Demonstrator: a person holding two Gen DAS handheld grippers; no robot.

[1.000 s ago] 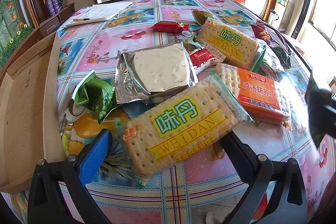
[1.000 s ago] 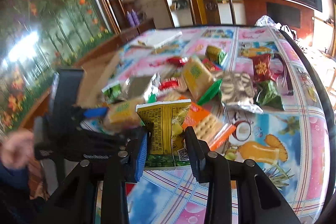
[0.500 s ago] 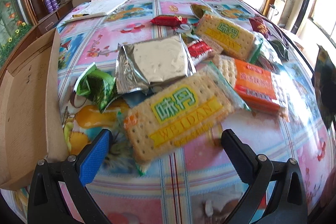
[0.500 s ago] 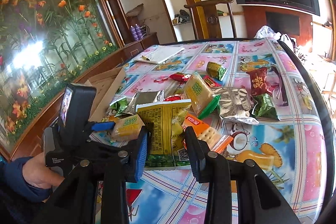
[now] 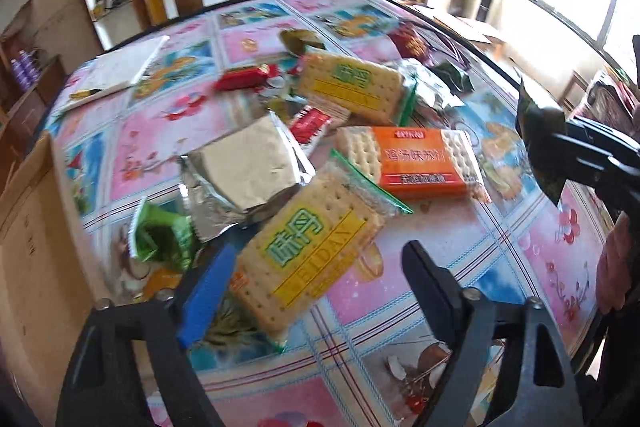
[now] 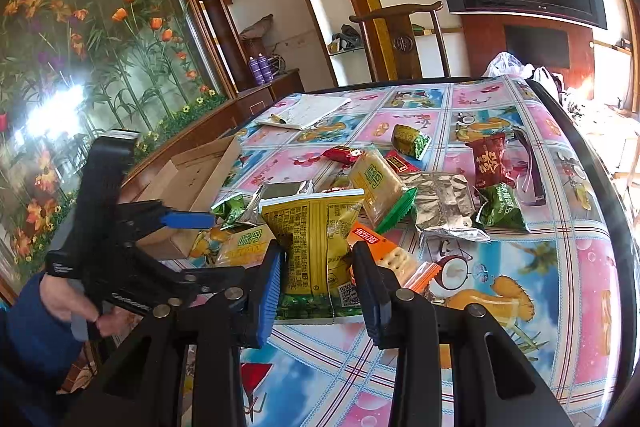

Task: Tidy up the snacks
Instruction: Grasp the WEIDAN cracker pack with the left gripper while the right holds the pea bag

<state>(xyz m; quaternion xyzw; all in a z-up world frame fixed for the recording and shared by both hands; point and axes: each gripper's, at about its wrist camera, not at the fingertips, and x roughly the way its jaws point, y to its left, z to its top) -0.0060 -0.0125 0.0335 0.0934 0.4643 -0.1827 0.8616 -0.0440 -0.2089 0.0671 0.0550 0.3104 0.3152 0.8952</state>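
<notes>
Left hand-held gripper (image 5: pixel 316 267) spread wide, straddling near end of Weidan cracker pack (image 5: pixel 316 247), long axis ahead-right; right hand-held gripper (image 6: pixel 318 269) clamps yellow snack bag (image 6: pixel 316 247).

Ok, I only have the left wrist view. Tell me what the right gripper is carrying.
Observer: The right gripper is shut on a yellow snack bag, its printed back facing the camera.
Operator: Now check past the snack pile for anything I can't make out.
Observer: Purple glasses lie there, beside a red packet.
</notes>
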